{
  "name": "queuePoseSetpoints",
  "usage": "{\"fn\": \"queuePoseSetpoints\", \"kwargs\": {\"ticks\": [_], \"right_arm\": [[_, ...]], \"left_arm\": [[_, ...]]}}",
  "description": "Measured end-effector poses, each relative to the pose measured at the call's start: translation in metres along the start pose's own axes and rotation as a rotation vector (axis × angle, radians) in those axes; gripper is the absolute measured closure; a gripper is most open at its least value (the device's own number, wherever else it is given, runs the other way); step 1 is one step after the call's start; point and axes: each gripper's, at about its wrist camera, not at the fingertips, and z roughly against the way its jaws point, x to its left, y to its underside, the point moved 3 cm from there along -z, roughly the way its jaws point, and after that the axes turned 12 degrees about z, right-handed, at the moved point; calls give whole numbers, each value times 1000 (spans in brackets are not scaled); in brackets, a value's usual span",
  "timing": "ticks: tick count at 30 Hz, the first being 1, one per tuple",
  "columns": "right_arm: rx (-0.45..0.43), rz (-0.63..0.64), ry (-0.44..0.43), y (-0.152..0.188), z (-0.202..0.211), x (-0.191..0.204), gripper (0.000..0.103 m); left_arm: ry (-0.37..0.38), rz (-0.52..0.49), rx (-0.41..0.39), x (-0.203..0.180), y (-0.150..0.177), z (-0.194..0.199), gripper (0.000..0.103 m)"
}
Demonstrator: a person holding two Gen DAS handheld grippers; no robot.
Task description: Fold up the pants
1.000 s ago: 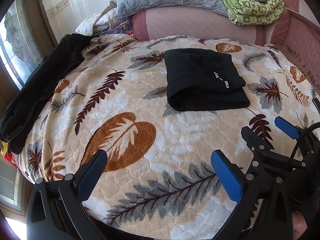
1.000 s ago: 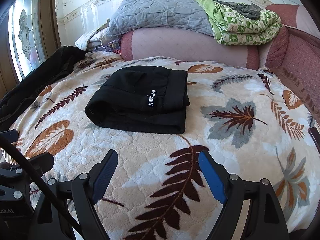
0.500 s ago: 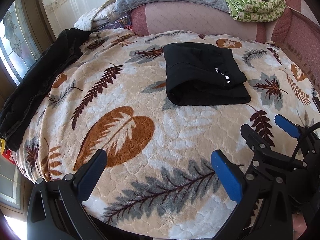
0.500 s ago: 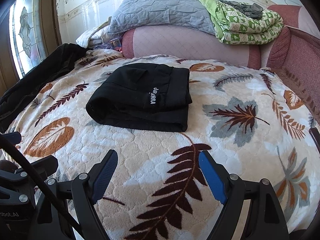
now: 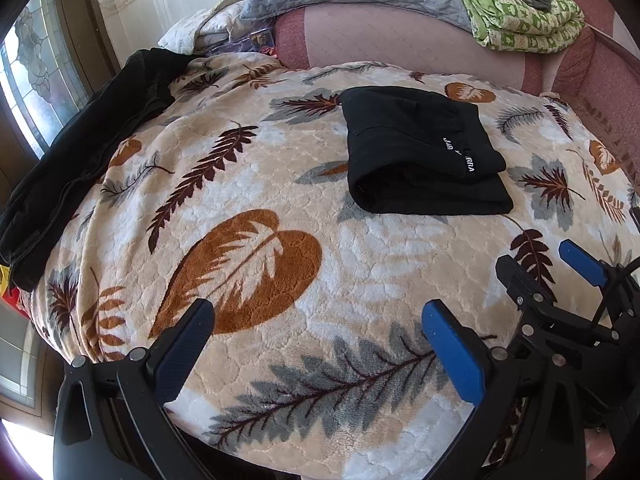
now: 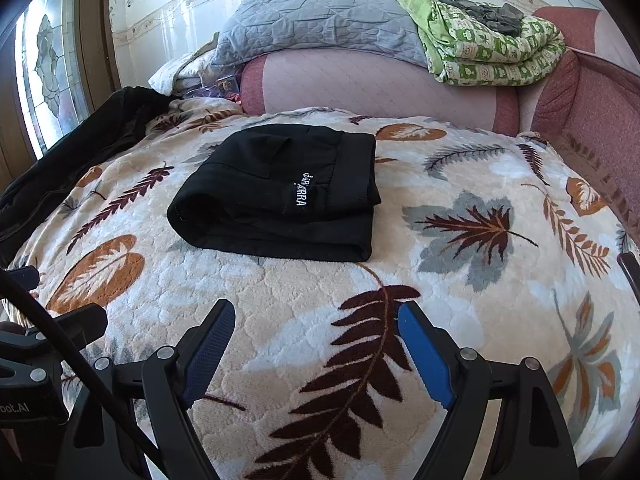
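Note:
Black pants (image 5: 416, 156) (image 6: 280, 192) lie folded into a compact rectangle with white lettering on top, resting on the leaf-patterned blanket (image 5: 280, 240) (image 6: 460, 280). My left gripper (image 5: 316, 316) hovers open over the blanket's near edge, well short of the pants, nothing between its blue pads. The right gripper (image 6: 316, 320) is likewise open and empty, near the front of the bed, below the pants. In the left wrist view the right gripper (image 5: 540, 264) shows at the lower right; part of the left gripper's frame (image 6: 40, 352) shows at the right wrist view's lower left.
A dark garment (image 5: 72, 152) is draped along the bed's left edge by a stained-glass window (image 6: 48, 64). A pink headboard (image 6: 360, 84) carries a grey quilt (image 6: 320, 16) and a green folded blanket (image 6: 492, 48). A padded pink side (image 6: 600, 120) bounds the right.
The left wrist view has drifted slightly, so the pants sit a little lower and nearer than a second ago. The right gripper holds still. Both stay open.

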Motion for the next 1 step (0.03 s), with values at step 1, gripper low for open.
{"fn": "queuePoseSetpoints", "kwargs": {"ticks": [1], "right_arm": [[1,0,0,0,0,0,16]], "left_arm": [[2,2,2,1,0,0,0]]}}
